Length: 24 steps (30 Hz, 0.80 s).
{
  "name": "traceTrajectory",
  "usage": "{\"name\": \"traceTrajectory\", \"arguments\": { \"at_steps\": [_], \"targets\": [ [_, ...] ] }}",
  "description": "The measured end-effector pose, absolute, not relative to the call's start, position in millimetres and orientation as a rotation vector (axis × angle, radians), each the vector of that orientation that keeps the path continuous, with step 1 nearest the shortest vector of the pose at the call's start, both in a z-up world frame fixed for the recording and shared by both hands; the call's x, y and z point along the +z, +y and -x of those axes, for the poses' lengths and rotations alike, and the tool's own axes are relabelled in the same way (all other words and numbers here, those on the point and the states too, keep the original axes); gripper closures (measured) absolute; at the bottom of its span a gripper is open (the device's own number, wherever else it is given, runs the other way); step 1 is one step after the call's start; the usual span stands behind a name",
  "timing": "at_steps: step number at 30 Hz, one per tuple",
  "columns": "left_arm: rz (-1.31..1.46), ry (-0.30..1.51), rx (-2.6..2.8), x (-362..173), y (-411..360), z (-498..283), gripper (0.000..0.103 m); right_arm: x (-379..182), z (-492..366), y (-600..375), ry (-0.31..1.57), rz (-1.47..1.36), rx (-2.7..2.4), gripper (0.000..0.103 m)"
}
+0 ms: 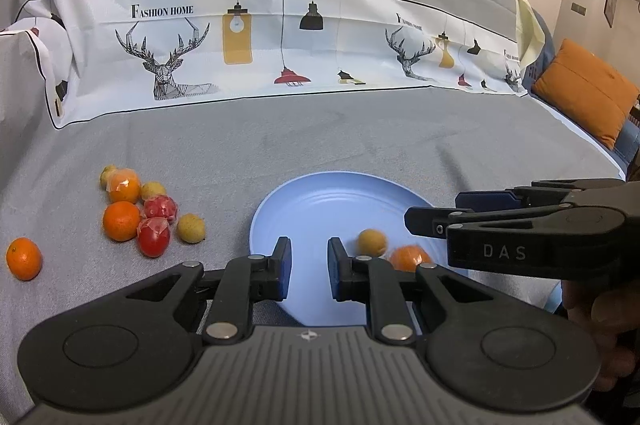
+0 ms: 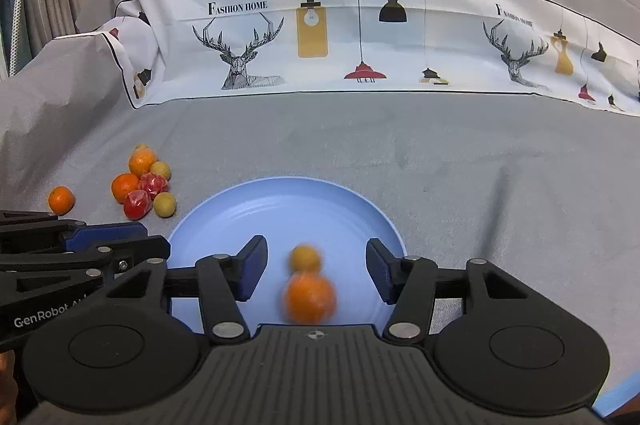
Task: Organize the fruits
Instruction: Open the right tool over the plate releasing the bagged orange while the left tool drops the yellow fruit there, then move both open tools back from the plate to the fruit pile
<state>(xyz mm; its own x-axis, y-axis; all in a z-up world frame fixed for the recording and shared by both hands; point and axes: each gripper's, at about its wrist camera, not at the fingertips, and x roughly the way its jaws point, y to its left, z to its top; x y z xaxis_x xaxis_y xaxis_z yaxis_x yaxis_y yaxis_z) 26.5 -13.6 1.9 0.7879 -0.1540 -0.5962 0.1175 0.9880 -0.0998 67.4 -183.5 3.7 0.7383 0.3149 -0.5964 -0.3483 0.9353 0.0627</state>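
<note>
A light blue plate [image 1: 320, 209] [image 2: 280, 209] lies on the grey cloth. On it sit a small yellow fruit [image 1: 372, 242] [image 2: 305, 257] and an orange [image 1: 410, 258] [image 2: 310, 299], both blurred. My left gripper [image 1: 309, 271] is open and empty over the plate's near left rim. My right gripper [image 2: 316, 273] is open wide, with the two fruits between its fingers, not touching them. A pile of oranges [image 1: 122, 220] [image 2: 125, 187], wrapped red fruits [image 1: 154, 241] [image 2: 137, 204] and yellow fruits [image 1: 191, 228] [image 2: 165, 203] lies left of the plate.
A lone orange [image 1: 24, 258] [image 2: 61, 200] lies further left. A printed white cloth [image 1: 280, 37] covers the raised back of the surface. An orange cushion [image 1: 588, 89] is at the far right. The right gripper [image 1: 520, 225] reaches in beside the plate; the left gripper [image 2: 80, 249] shows at the left.
</note>
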Motion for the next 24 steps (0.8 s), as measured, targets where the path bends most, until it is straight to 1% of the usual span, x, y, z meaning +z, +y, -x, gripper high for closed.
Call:
{"name": "traceTrajectory", "arguments": {
  "at_steps": [24],
  "targets": [
    [0.058, 0.65, -0.133, 1.6, -13.7, -24.2, 0.081, 3.0, -64.4, -178.8, 0.637, 0.088, 0.352, 0.045]
  ]
}}
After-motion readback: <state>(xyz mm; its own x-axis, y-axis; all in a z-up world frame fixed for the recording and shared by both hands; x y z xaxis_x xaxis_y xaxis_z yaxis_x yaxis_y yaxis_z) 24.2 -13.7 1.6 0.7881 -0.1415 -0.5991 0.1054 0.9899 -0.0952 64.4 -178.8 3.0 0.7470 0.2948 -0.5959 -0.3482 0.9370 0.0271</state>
